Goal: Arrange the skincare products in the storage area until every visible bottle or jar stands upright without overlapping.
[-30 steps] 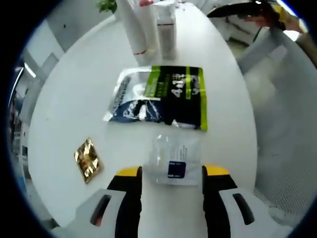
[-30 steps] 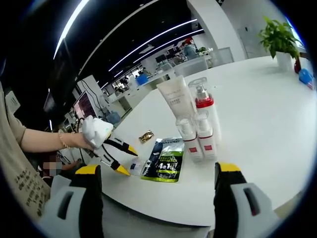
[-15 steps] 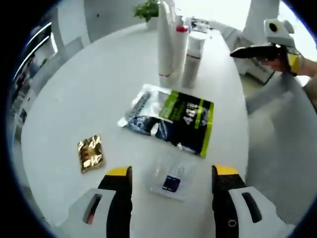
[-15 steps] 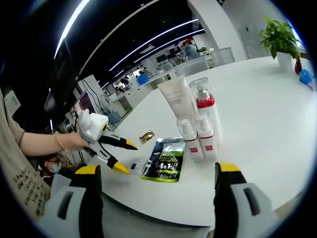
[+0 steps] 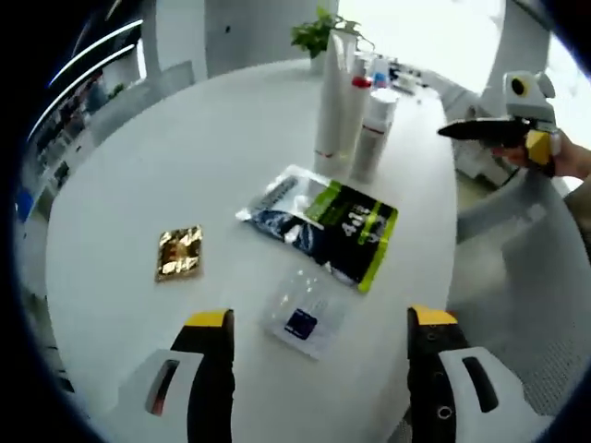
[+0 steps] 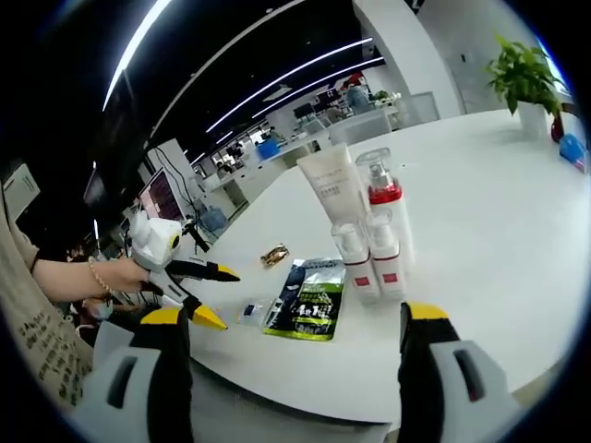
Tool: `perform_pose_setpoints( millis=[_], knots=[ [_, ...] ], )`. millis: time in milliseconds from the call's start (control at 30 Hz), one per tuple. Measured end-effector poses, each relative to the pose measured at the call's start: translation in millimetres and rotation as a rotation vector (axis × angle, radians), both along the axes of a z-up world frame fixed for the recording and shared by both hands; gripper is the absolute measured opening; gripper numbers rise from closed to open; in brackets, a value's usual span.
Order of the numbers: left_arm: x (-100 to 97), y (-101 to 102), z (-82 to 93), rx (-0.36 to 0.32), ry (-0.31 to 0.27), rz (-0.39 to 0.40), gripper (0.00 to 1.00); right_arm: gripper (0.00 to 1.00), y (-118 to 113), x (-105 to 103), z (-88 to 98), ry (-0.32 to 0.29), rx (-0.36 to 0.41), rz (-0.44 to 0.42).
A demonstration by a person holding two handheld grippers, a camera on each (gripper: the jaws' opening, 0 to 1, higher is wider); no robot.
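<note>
White bottles (image 6: 369, 235) stand upright, clustered; sachets (image 5: 323, 219) lie flat nearby.

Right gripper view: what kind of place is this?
Probably an open-plan office or lab. Long ceiling light strips run over rows of desks behind, a monitor stands at the left, and a potted plant sits on the big white table.

Both views are bright and evenly lit, with the white table (image 5: 138, 185) washed pale and throwing almost no hard shadows; in the left gripper view daylight blows out the far top edge behind the plant (image 5: 319, 29). In the right gripper view long ceiling light strips (image 6: 277, 74) glow against a dark ceiling. Fisheye bending curves the table rim and stretches things near the edges, and the left gripper view is softly blurred throughout.
</note>
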State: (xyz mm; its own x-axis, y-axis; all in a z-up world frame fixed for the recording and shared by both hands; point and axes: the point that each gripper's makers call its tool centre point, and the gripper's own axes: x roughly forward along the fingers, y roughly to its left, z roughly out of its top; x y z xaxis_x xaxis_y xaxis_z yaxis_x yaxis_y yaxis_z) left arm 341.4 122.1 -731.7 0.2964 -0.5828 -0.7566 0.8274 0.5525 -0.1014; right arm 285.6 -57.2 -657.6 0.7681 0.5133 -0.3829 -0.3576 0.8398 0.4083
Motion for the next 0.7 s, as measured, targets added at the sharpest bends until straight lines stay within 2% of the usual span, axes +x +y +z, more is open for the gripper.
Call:
perform_pose_setpoints(
  millis=[67, 167, 300, 700],
  knots=[
    [-2.3, 0.2, 6.3, -0.036, -0.011, 0.035, 0.82, 0.94, -1.2, 0.5, 1.0, -0.007, 0.004, -0.005],
    [-8.2, 0.8, 13.5, -0.074, -0.020, 0.060, 0.82, 0.94, -1.7, 0.5, 1.6, -0.012, 0.004, -0.009],
    [-13.5, 6.7, 21.3, -0.103, -0.049, 0.104, 0.85, 0.94, -0.3, -0.4, 3.4, -0.023, -0.002, -0.007],
    [-33.1, 33.9, 33.1, -0.142, -0.080, 0.211, 0.88, 0.95, 3.8, -2.5, 6.0, -0.041, -0.013, 0.016]
  ],
)
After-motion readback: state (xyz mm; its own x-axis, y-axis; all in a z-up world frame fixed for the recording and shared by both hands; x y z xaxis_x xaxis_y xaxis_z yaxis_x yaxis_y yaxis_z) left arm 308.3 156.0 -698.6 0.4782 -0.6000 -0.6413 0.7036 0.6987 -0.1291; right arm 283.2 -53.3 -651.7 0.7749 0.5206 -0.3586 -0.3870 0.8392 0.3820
